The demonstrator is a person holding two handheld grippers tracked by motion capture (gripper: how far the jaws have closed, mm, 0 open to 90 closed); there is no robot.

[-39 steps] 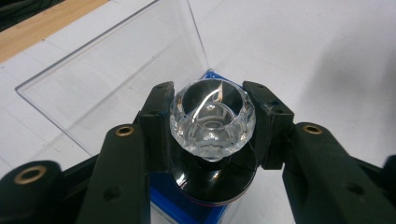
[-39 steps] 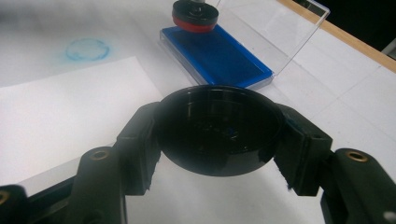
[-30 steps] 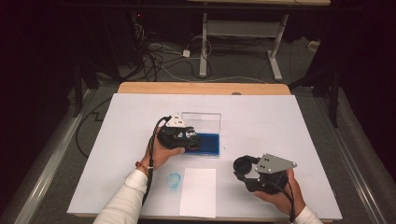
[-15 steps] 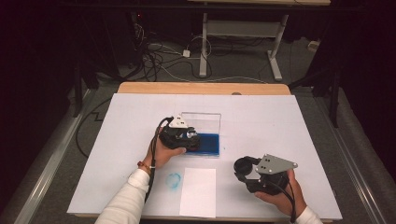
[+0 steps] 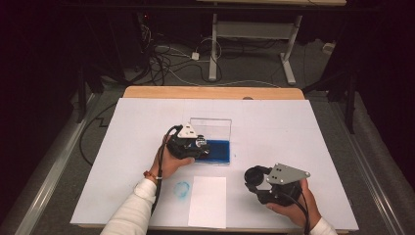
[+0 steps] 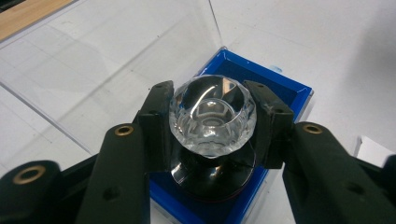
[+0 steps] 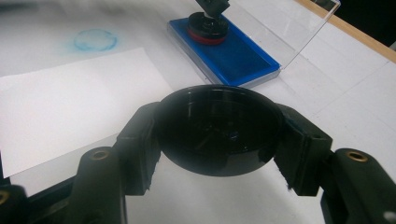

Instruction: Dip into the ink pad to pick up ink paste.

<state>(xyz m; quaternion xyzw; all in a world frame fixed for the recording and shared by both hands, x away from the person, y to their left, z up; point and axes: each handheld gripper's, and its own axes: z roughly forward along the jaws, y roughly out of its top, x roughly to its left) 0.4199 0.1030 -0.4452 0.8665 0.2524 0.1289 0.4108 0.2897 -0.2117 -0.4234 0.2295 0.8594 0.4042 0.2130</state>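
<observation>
over the blue ink pad (image 6: 261,88) our left gripper (image 6: 212,119) clamps the stamp's crystal knob (image 6: 212,114), pressing its base onto the pad; our right gripper (image 7: 217,135) grips a black round cap (image 7: 217,128) beside the white paper (image 5: 208,200).

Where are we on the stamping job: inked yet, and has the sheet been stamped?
Done: the cap is off, clamped in the right gripper. In hand: the left gripper presses the stamp onto the blue ink pad, its clear lid open. Left: the white sheet looks blank; a blue ring smudge lies beside it.
</observation>
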